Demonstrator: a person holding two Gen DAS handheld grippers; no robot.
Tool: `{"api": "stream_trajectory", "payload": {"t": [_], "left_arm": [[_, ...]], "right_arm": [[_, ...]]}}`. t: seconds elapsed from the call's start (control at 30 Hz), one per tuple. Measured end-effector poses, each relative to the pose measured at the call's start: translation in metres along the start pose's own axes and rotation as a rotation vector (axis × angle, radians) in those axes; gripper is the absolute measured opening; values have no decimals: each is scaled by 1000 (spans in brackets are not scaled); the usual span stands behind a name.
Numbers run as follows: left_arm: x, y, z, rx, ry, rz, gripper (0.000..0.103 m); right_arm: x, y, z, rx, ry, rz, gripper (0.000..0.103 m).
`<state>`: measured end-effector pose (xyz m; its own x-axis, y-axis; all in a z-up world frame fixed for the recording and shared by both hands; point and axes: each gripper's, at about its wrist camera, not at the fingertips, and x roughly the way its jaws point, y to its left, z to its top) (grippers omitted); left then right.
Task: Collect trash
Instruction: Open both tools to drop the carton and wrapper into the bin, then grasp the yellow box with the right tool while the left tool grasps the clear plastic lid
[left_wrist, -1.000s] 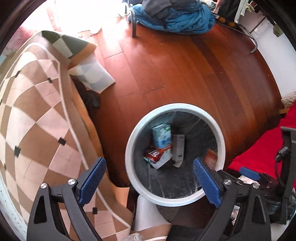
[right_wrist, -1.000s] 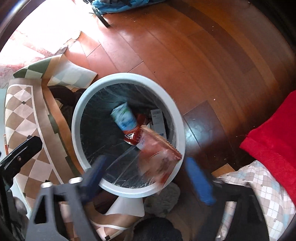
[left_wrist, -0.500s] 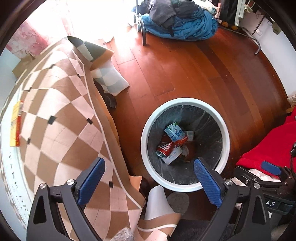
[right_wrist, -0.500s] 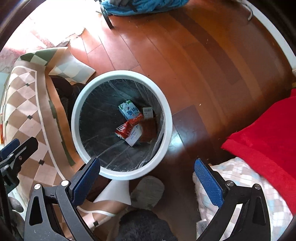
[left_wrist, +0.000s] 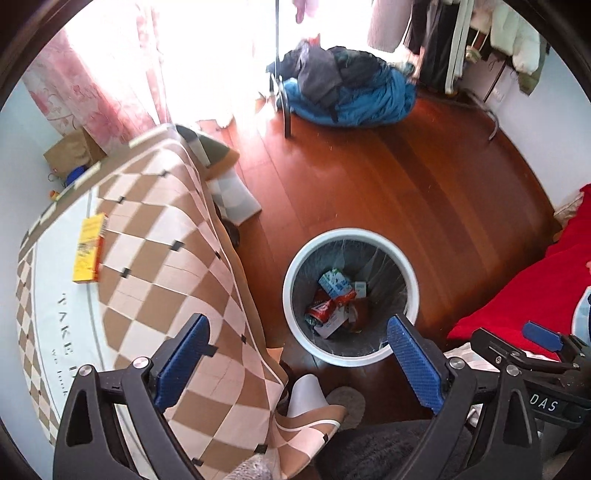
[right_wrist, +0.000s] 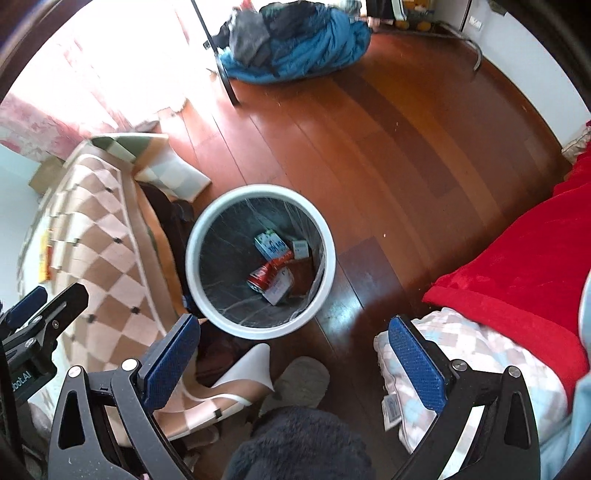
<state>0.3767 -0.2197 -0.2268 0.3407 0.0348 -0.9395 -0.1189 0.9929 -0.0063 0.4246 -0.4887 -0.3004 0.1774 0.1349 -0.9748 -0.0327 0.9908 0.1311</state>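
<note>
Both grippers' jaws gape wide and empty above the bin (right_wrist: 260, 332), its trash (right_wrist: 273, 271) partly overlapping.

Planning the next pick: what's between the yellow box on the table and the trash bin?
Left wrist view: from the yellow box, checkered tablecloth runs to the table edge and drapes down; then a strip of wood floor before the trash bin.

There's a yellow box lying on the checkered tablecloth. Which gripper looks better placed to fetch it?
Probably the left gripper: it is open, empty and hangs over the tablecloth edge, nearer the yellow box. The right gripper, also open, is over the floor by the bin.
</note>
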Motion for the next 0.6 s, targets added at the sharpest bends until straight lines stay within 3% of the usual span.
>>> {"api": "stream_trajectory", "payload": {"t": [0.33,0.47,0.6], "left_arm": [[-67,47,0,-55,-105,51,98],[-82,92,-6,-121,-137,63,98],[-79,157,-12,-212,-145,113,98]], "right_arm": [[-92,42,-14,3,-159,88,103],[-113,79,-14,-18,-189,145,103],[-116,144,-14,-97,-183,203,103]]}}
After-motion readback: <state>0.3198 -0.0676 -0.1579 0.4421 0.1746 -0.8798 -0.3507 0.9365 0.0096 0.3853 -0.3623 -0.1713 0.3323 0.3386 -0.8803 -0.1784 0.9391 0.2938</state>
